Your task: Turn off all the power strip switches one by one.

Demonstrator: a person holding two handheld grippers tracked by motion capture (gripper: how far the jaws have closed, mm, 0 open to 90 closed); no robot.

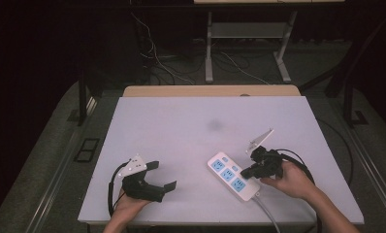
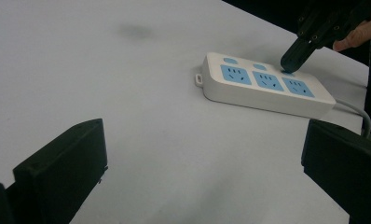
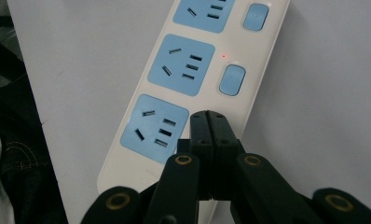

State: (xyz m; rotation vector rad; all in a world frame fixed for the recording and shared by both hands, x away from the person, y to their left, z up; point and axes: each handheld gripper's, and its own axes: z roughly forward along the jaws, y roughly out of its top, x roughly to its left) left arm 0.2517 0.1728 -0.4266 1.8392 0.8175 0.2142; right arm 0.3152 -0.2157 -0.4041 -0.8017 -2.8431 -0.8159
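Wide open is how the left gripper point(image 1: 154, 177) is held, low at the near left of the white table point(image 1: 181, 126), with nothing between its jaws and well apart from the action. Further right, a white power strip point(image 1: 233, 175) with three blue sockets is laid at a slant near the front edge, its cord trailing off toward the person. Over on the right, the right gripper point(image 1: 245, 172) is pinched fully closed, nothing gripped, and its joined tips are pushed down on the strip beside the nearest socket point(image 3: 154, 127), right where that socket's switch would be, though the button itself is hidden under the tips. A tiny red light point(image 3: 223, 56) is seen by the middle switch point(image 3: 232, 80). Probably a switch press, so the tips should be kept square and pressed straight down, or the strip gets shoved sideways.
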